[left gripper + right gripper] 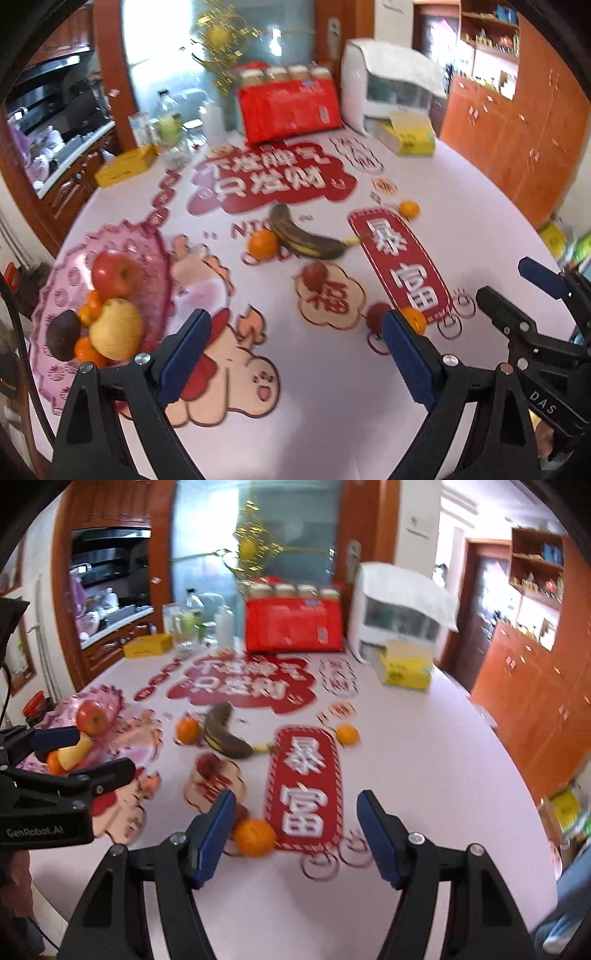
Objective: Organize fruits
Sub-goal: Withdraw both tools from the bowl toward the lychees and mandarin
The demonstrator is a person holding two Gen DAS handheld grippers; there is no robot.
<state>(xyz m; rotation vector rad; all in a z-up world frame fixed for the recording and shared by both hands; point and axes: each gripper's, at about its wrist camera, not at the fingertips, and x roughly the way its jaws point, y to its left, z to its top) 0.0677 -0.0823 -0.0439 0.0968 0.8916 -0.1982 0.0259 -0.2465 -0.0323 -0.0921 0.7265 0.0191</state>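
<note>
A pink plate (147,251) at the left holds a red apple (114,271), a yellow pear (116,328), a dark fruit (62,339) and small oranges. Loose on the table lie a browned banana (303,236), oranges (262,243) (409,208) (413,319) and two small red fruits (314,275) (376,314). My left gripper (295,317) hangs open over bare tablecloth beside the plate. My right gripper (295,797) is open with nothing between its fingers; an orange (255,836) and a red fruit (240,812) sit by its left finger. The banana (225,738) lies farther ahead.
A red package (291,110), a white appliance (391,88), yellow boxes (406,136) (125,168) and bottles (170,125) line the table's far side. Orange cabinets (517,140) stand to the right. The round table's edge (524,775) curves close on the right.
</note>
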